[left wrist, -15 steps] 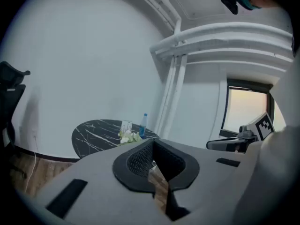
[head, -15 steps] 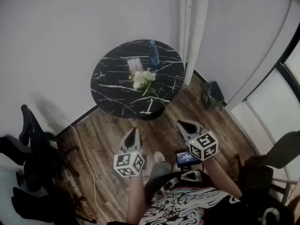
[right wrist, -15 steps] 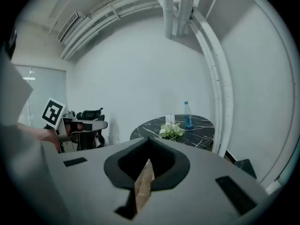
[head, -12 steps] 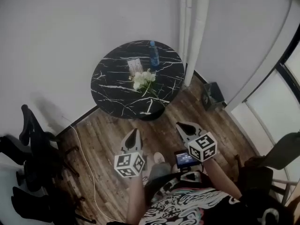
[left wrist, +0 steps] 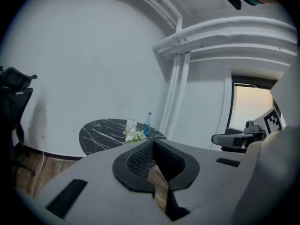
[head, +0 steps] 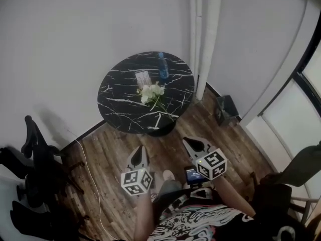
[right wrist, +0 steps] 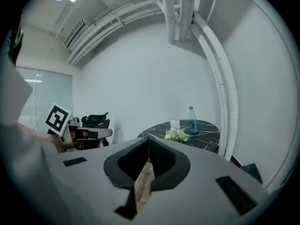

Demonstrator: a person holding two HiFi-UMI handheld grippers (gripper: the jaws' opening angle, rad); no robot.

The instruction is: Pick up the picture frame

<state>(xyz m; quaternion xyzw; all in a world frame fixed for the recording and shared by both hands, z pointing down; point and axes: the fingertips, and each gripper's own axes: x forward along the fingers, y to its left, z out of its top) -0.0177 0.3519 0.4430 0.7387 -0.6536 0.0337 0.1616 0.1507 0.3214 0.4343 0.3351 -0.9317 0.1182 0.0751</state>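
Though the picture frame (head: pixel 143 77) stands on the table (head: pixel 120 110), its content is illegible.

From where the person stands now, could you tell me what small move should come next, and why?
Probably a step forward toward the round table: the picture frame stands there behind the flowers, well beyond both the left gripper and the right gripper, which are shut and empty. Opening one gripper's jaws could follow on the approach.
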